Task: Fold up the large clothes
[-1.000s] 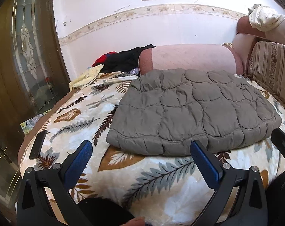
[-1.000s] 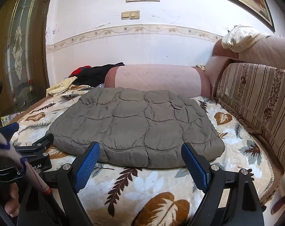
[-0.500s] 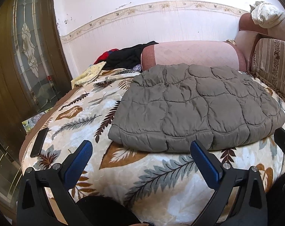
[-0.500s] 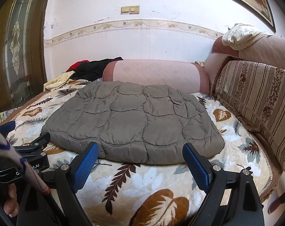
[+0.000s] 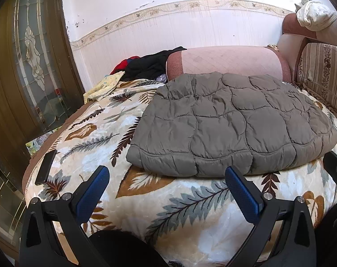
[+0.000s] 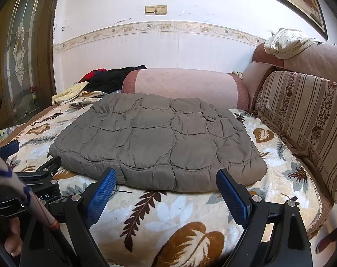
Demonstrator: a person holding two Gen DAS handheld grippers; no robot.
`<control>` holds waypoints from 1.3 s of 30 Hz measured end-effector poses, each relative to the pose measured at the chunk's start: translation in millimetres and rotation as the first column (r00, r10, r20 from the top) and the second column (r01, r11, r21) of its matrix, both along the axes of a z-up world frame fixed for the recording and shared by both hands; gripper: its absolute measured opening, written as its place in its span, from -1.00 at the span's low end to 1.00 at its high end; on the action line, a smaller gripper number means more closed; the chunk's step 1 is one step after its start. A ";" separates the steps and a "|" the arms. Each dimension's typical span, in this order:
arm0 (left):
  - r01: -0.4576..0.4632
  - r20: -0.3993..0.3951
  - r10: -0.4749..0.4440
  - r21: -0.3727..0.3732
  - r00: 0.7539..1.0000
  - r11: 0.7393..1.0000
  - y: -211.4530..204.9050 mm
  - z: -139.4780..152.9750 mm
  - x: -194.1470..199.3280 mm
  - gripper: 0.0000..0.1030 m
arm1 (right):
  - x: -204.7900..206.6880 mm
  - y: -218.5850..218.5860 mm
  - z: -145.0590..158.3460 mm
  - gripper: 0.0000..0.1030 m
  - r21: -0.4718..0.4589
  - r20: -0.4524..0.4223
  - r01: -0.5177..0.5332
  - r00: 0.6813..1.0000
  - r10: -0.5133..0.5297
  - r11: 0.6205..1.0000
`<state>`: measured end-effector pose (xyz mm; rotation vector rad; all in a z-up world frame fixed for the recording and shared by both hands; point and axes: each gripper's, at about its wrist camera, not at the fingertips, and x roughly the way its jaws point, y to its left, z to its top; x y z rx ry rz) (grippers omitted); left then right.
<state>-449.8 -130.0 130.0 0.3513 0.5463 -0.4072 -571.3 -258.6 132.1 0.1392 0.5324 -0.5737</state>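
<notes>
The grey quilted jacket (image 5: pixel 230 122) (image 6: pixel 159 140) lies folded flat on the blanket (image 5: pixel 186 204) (image 6: pixel 168 213) that covers the sofa seat. Its near hem is a thick, rounded edge that runs across both views, and its far edge comes close to the pink bolster (image 5: pixel 226 61) (image 6: pixel 186 84); whether they touch, I cannot tell.

The left claw (image 5: pixel 166 189) is wide open and holds nothing. Its blue pads are apart from the hem, above the blanket near the jacket's left corner. The right claw (image 6: pixel 166 187) is also wide open and empty, and its pads stand just before the middle of the hem. In the right view the left claw (image 6: pixel 34 173) shows low at the left edge, beside the jacket's left corner.

A band of bare blanket with a leaf pattern lies between the hem and the front edge of the seat. There is more bare blanket at the left of the jacket, where a dark phone (image 5: pixel 45 166) lies near the seat's edge. At the right only a narrow strip of blanket separates the jacket from the striped backrest (image 6: pixel 306 120).

Dark and red clothes (image 5: pixel 146 66) (image 6: pixel 108 77) are piled behind the bolster's left end, with a yellow cloth (image 5: pixel 103 86) in front of them. A white cloth (image 6: pixel 286 42) hangs over the top of the backrest. The wall behind is white with a flowered border, and a wooden door (image 5: pixel 32 62) with glass stands at the left.
</notes>
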 end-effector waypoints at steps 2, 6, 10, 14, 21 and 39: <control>0.000 -0.004 0.000 -0.002 1.000 1.000 0.1 -0.1 0.1 1.00 | 0.3 0.2 -0.6 0.83 0.001 -0.001 0.000 1.000 0.000 1.000; 0.001 -0.010 -0.001 -0.001 1.000 1.000 0.5 -2.0 0.7 1.00 | 1.0 0.5 -2.9 0.83 0.001 -0.005 -0.001 1.000 0.001 1.000; 0.003 -0.021 -0.003 0.004 1.000 1.000 -0.1 -3.9 2.3 1.00 | 1.3 0.5 -5.0 0.83 0.002 -0.009 -0.003 1.000 0.003 1.000; 0.004 -0.031 -0.003 0.004 1.000 1.000 -0.4 -5.4 3.7 1.00 | 1.7 -0.6 -5.8 0.83 0.006 -0.011 -0.001 1.000 0.001 1.000; 0.002 -0.028 -0.002 0.005 1.000 1.000 -0.5 -5.8 3.8 1.00 | 1.6 -1.2 -7.1 0.83 0.010 -0.015 0.000 1.000 0.000 1.000; 0.028 -0.020 -0.028 -0.002 0.999 1.000 -4.1 -3.6 -1.4 1.00 | 1.1 -5.6 -4.2 0.83 0.009 -0.033 0.043 0.999 -0.043 0.999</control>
